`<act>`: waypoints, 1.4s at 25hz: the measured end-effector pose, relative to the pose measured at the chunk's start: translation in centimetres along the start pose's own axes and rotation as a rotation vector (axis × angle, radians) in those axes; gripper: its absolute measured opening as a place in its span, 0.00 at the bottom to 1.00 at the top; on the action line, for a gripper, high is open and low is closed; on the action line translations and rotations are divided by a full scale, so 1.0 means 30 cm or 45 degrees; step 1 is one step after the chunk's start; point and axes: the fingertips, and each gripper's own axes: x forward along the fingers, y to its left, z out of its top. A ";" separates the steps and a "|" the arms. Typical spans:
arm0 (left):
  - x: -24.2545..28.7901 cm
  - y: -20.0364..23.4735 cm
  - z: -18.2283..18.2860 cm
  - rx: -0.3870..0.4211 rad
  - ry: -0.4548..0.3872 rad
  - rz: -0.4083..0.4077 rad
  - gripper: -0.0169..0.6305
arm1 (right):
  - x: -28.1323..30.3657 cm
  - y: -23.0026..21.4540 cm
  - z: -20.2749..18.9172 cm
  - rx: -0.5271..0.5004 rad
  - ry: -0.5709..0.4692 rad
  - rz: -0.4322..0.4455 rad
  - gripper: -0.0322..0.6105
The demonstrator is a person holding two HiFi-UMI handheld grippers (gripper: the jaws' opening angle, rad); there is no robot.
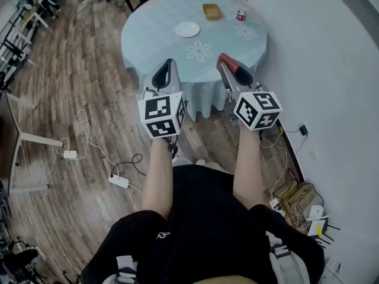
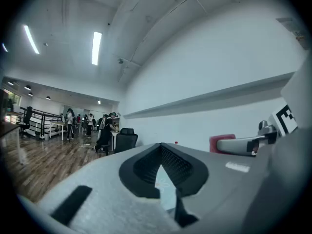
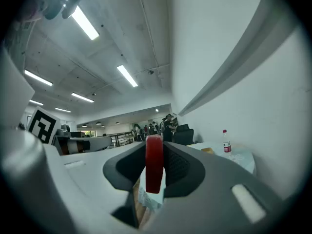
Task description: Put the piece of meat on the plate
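Note:
A flat red piece of meat stands on edge between the jaws of my right gripper, which is shut on it. In the head view the meat shows at that gripper's tip, short of the table's near edge. The white plate lies empty on the round table with the pale blue cloth, well ahead of both grippers. My left gripper is held level beside the right one, its jaws together with nothing between them.
A yellow-brown tray and a red-capped bottle stand at the table's far side. Cables and a power strip lie on the wooden floor at the left. A white wall runs close on the right, with boxes at its foot.

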 end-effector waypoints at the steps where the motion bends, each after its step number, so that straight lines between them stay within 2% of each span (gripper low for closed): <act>1: 0.000 -0.004 -0.001 0.000 0.001 -0.001 0.03 | 0.000 -0.002 -0.001 0.014 -0.002 0.002 0.21; 16: 0.024 -0.005 0.003 0.032 0.014 -0.010 0.03 | 0.015 -0.053 0.028 0.063 -0.024 0.018 0.21; 23: 0.073 0.109 -0.067 0.006 0.070 0.065 0.03 | 0.136 -0.066 -0.036 0.104 0.021 0.058 0.21; 29: 0.256 0.202 -0.127 -0.040 0.106 0.075 0.03 | 0.314 -0.123 -0.109 0.090 0.101 0.080 0.21; 35: 0.579 0.202 -0.205 -0.034 0.172 0.005 0.03 | 0.495 -0.424 -0.140 0.181 0.109 -0.058 0.21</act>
